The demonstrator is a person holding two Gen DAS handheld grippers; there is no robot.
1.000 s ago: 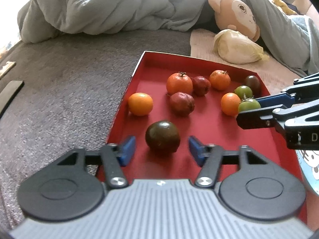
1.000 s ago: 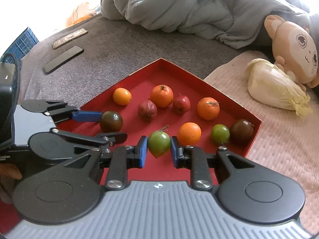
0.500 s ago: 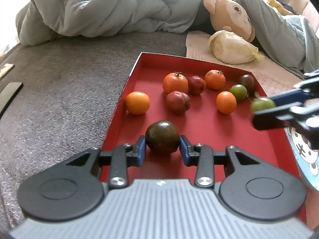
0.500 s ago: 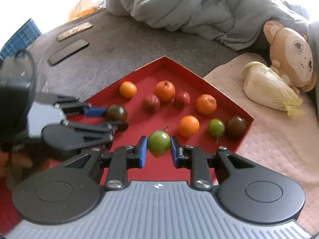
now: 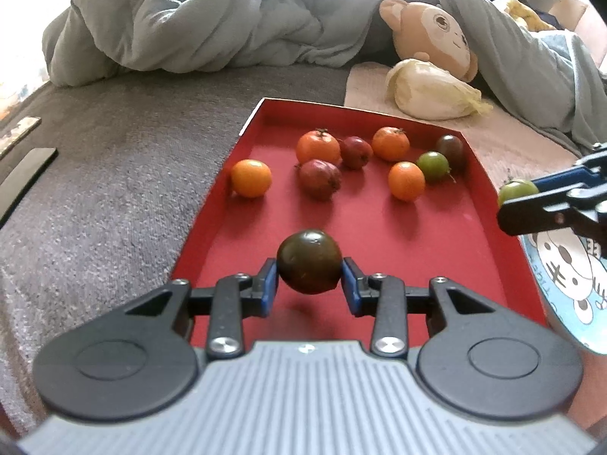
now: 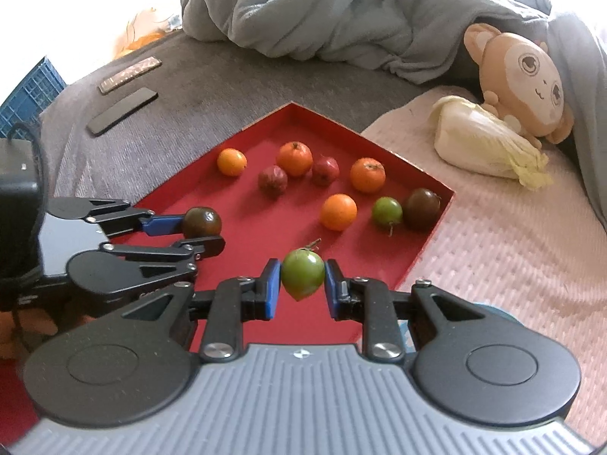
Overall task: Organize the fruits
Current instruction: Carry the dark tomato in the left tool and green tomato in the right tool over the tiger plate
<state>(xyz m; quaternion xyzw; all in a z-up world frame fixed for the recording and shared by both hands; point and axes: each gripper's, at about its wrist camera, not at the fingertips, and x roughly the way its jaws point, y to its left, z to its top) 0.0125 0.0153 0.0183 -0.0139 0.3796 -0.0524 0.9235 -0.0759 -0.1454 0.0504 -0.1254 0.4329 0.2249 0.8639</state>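
Over the tray, near edge: two fruits held up at once, one per gripper.
Dark tomato: dark tomato (image 5: 309, 261) pinched between the blue pads of the left gripper (image 5: 309, 284); shadow beneath it, so it looks lifted clear of the tray floor.
Green tomato: green tomato (image 6: 302, 273) clamped in the right gripper (image 6: 302, 284), stem up, over the tray's near right corner, close to the rim.
Jaws: both closed on fruit, pads at the widest part; likely so the round skins don't slip.
Why held: my guess is sorting by colour; a plate with a cartoon print (image 5: 561, 284) sits just past the tray's right rim, possibly the drop spot.
Tray: red tray (image 5: 212, 204), shallow, flat matte floor, low upright walls.
Remaining fruit: eight on the tray floor; orange fruit (image 5: 251, 178) alone at left, the rest loosely grouped toward the far end, some touching.
Textures: fruit skins smooth and glossy, shapes round; pads look rubbery.
Surroundings: grey nubby bed cover (image 5: 114, 189), crumpled grey-blue duvet (image 5: 208, 19), plush monkey (image 6: 527, 76), pale leafy cabbage (image 6: 481, 140), all beyond the tray.
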